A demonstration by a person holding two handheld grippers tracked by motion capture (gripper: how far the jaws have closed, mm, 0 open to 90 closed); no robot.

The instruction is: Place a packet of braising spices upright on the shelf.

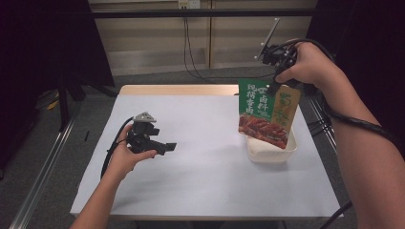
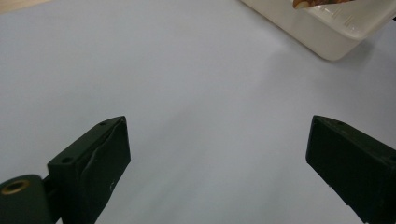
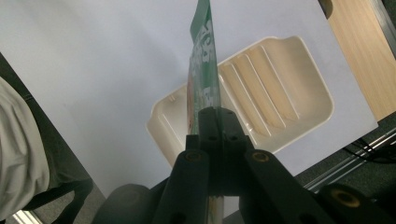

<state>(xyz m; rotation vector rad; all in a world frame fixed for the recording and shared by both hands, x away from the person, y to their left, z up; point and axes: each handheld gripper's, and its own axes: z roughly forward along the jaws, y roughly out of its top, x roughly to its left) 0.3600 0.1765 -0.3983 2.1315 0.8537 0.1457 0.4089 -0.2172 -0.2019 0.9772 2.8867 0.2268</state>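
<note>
Right gripper view: my right gripper (image 3: pixel 215 119) has its jaws pinched on the top edge of the sauce packet (image 3: pixel 201 79), hanging upright just above the white tray (image 3: pixel 299 93); lowering and release remain, I judge. Left gripper (image 2: pixel 217 154) is spread, idle, well left of tray. Packet's green Chinese lettering is unreadable to me.
</note>
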